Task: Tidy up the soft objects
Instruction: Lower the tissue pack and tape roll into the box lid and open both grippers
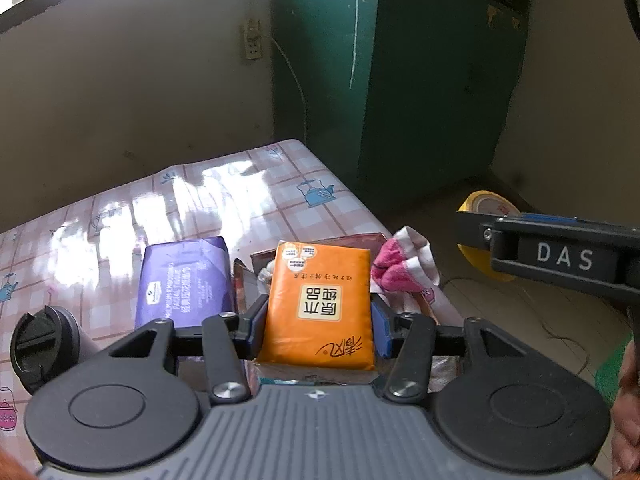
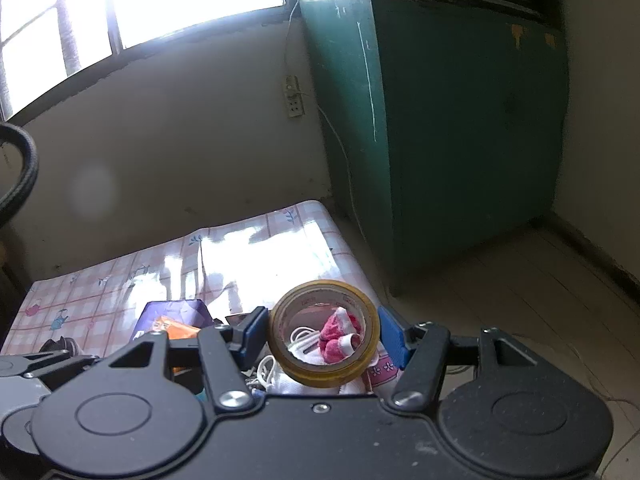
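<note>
While the orange tissue pack (image 1: 318, 308) is sitting clamped across its width between the blue pads of the left gripper (image 1: 318, 322), it is being carried above the near right corner of the table (image 1: 120, 216), with its printed face turned up toward the camera. The grip is falling on the lower half of the pack, which is probably keeping the soft packet from sagging or folding at the middle. Just beside it on the left, the purple tissue pack (image 1: 186, 280) is lying flat on the checked tablecloth; on the right, the pink and white socks (image 1: 400, 266) are lying at the table edge, next to what appears to be a brown box (image 1: 352, 242), whose depth cannot be determined. This grouping is suggesting a collection point for the soft items. The right gripper (image 2: 324, 334) is holding a roll of yellow tape (image 2: 324, 332), its fingers closed against the roll's outer rim so that the core is facing the camera and the socks (image 2: 338, 336) are showing through it. In the left wrist view the same tape roll (image 1: 486, 210) is hanging well right of the table, over the floor, presumably to keep a hard item clear of the sorting area. A dark lidded cup (image 1: 40, 344) is lying on its side at the left edge, near the purple pack.
</note>
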### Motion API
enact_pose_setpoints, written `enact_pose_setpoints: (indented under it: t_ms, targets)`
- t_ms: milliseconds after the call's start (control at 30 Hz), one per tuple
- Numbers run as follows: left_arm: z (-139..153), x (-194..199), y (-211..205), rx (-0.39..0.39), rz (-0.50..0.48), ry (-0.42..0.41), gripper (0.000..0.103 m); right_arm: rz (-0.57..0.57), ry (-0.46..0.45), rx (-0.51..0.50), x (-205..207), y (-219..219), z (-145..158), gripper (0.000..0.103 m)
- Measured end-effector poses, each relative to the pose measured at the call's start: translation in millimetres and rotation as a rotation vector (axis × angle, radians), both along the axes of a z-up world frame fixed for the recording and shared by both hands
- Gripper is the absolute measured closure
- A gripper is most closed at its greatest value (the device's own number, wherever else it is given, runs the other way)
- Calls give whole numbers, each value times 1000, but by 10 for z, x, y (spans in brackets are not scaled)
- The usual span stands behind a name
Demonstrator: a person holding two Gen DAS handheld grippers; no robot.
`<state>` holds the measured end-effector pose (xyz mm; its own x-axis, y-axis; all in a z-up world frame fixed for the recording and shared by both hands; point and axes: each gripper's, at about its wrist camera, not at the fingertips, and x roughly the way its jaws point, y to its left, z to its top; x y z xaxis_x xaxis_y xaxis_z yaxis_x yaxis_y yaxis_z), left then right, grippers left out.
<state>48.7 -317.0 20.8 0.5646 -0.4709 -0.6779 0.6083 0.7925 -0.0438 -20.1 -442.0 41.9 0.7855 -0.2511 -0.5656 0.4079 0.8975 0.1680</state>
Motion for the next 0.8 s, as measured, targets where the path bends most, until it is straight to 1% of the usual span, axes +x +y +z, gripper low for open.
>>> enact_pose_setpoints:
  t_ms: [467,800]
  targets:
    - [-39,-100,-107,8,-13,2,51,1,0,1,-50,-5,-13,31]
    - [-123,25,-112,19,5,19,51,11,14,14,38,-46,-68,31]
